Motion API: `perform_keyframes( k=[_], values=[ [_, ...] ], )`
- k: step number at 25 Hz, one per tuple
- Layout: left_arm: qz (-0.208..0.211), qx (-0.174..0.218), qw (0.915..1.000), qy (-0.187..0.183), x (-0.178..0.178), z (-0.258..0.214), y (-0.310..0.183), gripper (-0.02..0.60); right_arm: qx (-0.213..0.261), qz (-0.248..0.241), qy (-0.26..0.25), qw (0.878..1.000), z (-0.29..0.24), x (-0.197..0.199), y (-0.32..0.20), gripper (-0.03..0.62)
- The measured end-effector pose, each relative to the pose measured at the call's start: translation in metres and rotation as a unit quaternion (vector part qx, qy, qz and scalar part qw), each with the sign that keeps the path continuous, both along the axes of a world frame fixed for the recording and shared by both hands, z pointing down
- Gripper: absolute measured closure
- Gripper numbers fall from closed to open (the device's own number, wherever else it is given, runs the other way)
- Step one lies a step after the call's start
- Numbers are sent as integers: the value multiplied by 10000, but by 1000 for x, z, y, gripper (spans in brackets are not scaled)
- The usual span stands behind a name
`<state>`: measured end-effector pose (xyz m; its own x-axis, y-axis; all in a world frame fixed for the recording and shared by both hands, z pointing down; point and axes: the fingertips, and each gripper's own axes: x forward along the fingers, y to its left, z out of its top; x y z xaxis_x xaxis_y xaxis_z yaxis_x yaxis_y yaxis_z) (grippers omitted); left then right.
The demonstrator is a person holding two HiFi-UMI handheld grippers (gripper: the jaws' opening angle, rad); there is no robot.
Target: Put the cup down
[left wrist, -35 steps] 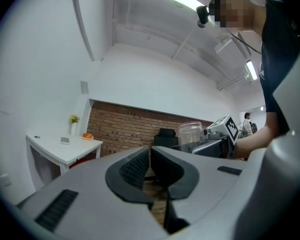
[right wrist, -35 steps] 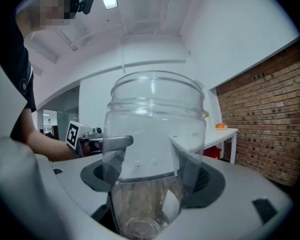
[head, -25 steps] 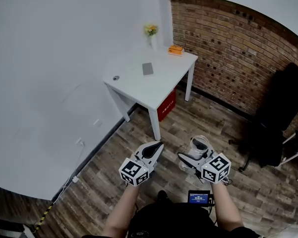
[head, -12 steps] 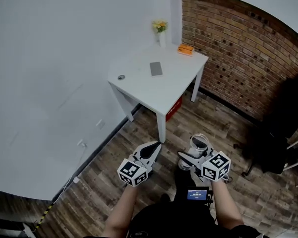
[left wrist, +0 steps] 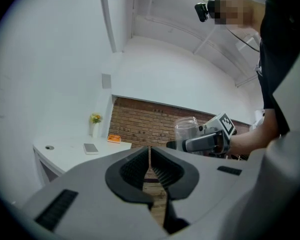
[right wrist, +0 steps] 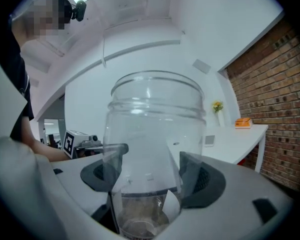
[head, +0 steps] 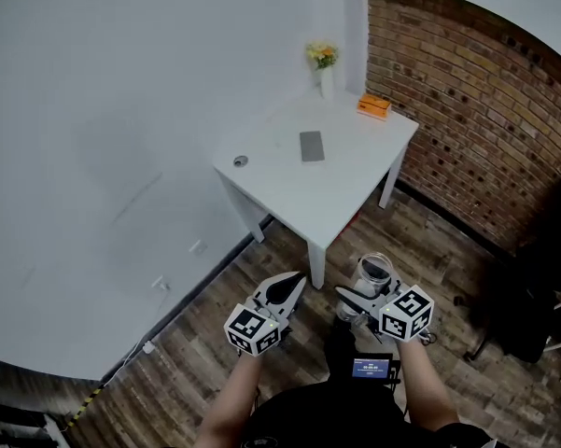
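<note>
- Clear cup (head: 374,273) upright in the right gripper (head: 359,297), mouth up.
- In the right gripper view, jaws of the right gripper (right wrist: 152,166) tight on the low part of the cup (right wrist: 154,134), one dark pad on each side.
- Cup up in the air over the wood floor (head: 196,343), on the near side of the table (head: 327,185), not touching it.
- Left gripper (head: 289,287) just to the left of the right one, tips pointing far, toward the table.
- In the left gripper view, jaws of the left gripper (left wrist: 150,156) pressed together with only a thin line between them, nothing held.
- In that same view, the cup (left wrist: 186,129) off to the right, in the other gripper.
- White table against the white wall, with a brick wall (head: 485,129) on its right.
- On the table: a grey phone (head: 312,146) flat near the middle, a small round hole (head: 240,161) at the left, an orange box (head: 374,106) at the far right corner, and yellow flowers (head: 321,56) in a white vase (head: 326,82) at the far edge.
- From the left gripper view: the table (left wrist: 65,151) at the left, with the phone (left wrist: 91,148), the orange box (left wrist: 114,138) and the flowers (left wrist: 95,119) on it.
- From the right gripper view: the table (right wrist: 239,139) at the right behind the cup, with the orange box (right wrist: 243,122) and the flowers (right wrist: 217,106) on it.
- Small lit screen (head: 373,370) low by the person's body, just near of the right gripper.
</note>
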<state>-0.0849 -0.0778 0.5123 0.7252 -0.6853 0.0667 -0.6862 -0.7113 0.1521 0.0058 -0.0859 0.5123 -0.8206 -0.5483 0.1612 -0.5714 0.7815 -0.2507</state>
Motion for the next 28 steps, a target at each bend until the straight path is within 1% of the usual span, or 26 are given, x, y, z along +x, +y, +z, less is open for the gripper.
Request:
perform_keyframes(
  k=[3, 7, 9, 12, 15, 21, 25, 28],
  values=[
    [-67, 16, 10000, -16, 2, -3, -49, 560, 23, -102, -31, 9999, -3, 0, -49, 235],
    [-172, 25, 9998, 70, 12, -13, -110, 560, -15, -256, -19, 9997, -8, 5, -114, 235],
    [-203, 34, 9998, 40, 15, -17, -138, 560, 33, -342, -21, 9994, -16, 6, -144, 235],
    [-345, 56, 9994, 51, 11, -22, -179, 560, 133, -503, 15, 9986, -25, 1, -183, 235],
    [-441, 81, 9990, 80, 13, -23, -213, 560, 120, -612, 47, 9980, -25, 1, -215, 235],
    [-512, 25, 9986, 141, 20, -19, -260, 560, 174, -803, 195, 9964, -23, 2, -261, 235],
    [-535, -20, 9985, 66, 20, -17, -277, 560, 140, -903, 160, 9957, -22, 0, -279, 235],
    [-495, -86, 9987, -13, 20, -12, -280, 560, 164, -1010, 246, 9944, -17, -5, -283, 235]
  ],
)
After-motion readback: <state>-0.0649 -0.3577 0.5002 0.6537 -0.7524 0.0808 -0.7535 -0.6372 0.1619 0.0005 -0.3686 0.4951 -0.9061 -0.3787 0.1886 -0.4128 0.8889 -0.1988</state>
